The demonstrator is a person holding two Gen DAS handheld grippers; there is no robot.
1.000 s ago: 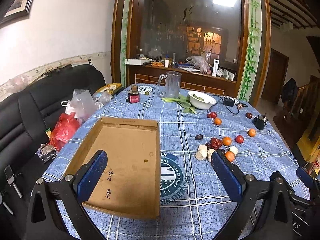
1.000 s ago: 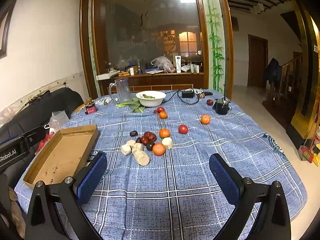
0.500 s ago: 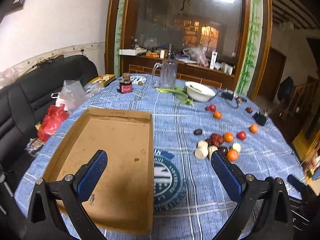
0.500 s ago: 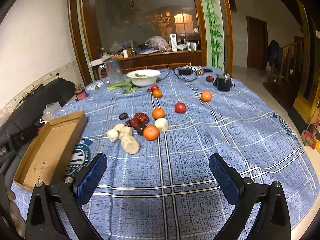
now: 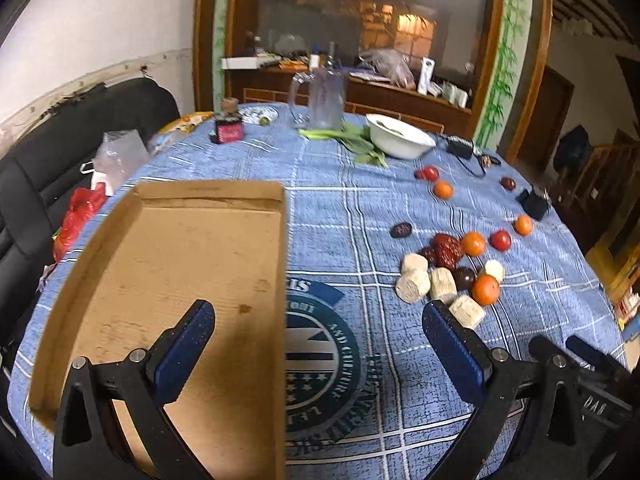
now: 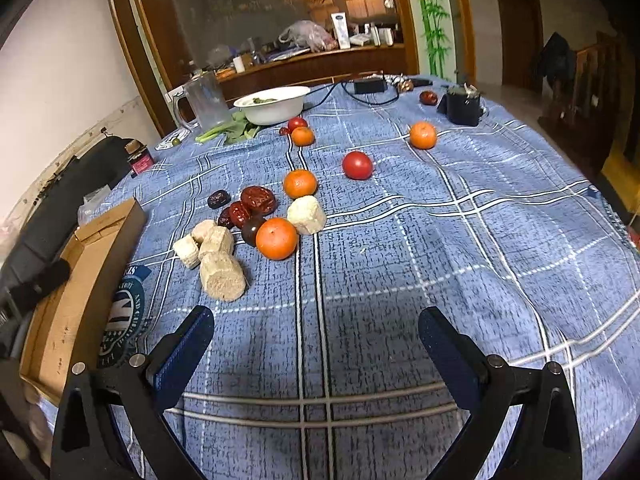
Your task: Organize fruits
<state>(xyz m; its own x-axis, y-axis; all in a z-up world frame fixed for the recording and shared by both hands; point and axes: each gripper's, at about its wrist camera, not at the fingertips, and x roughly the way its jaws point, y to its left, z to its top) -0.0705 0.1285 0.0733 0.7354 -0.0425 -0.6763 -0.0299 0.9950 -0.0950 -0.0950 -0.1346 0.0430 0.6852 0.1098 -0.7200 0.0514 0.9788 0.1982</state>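
— Four oranges (image 6: 277, 238) lie on the blue-checked bench (image 6: 440, 240)?
— Yes, plus two tomatoes (image 6: 357, 165) and five pale cut chunks (image 6: 222, 276) around several red dates (image 6: 258, 199).
— Both tools?
— Left tool (image 5: 320, 344) and right tool (image 6: 316, 344) hover with jaws apart, empty. One cardboard tray (image 5: 180, 248) sits left, empty.

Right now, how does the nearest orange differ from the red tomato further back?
The nearest orange is orange with a dimpled top; the tomato is smooth, glossy red. The orange sits in the cluster, against a dark fruit and a pale chunk; the tomato sits alone on bare cloth. The orange looks larger, though it is closer to the camera. Both are round, on the tablecloth, outside the box.
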